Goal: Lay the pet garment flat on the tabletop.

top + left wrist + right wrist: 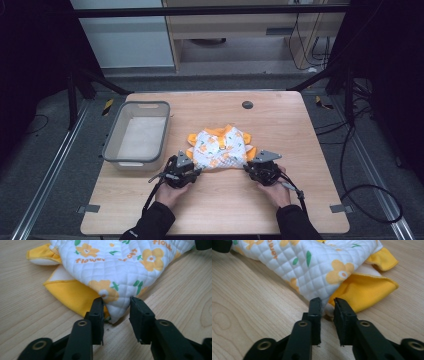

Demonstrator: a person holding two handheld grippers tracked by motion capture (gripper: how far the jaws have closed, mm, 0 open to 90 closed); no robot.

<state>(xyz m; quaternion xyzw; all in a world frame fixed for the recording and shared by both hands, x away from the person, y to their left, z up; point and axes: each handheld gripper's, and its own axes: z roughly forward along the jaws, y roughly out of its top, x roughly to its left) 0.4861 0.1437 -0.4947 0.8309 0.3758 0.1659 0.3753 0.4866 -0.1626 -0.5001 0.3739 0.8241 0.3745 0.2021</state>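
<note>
A quilted white garment [220, 147] with orange flowers and yellow-orange trim lies crumpled in the middle of the wooden table [225, 210]. My left gripper [197, 171] is at its near left corner and my right gripper [248, 167] at its near right corner, both low on the table. In the left gripper view the jaws of the left gripper [115, 307] stand on either side of a white corner of the garment [120, 265], with both pads against the cloth. The right gripper [327, 306] has its jaws close together, pinching a corner of the garment [312, 265].
A grey plastic bin [112, 145] stands at the table's left, just beyond my left hand. A dark round grommet [247, 104] sits near the far edge. Black frame posts and cables surround the table.
</note>
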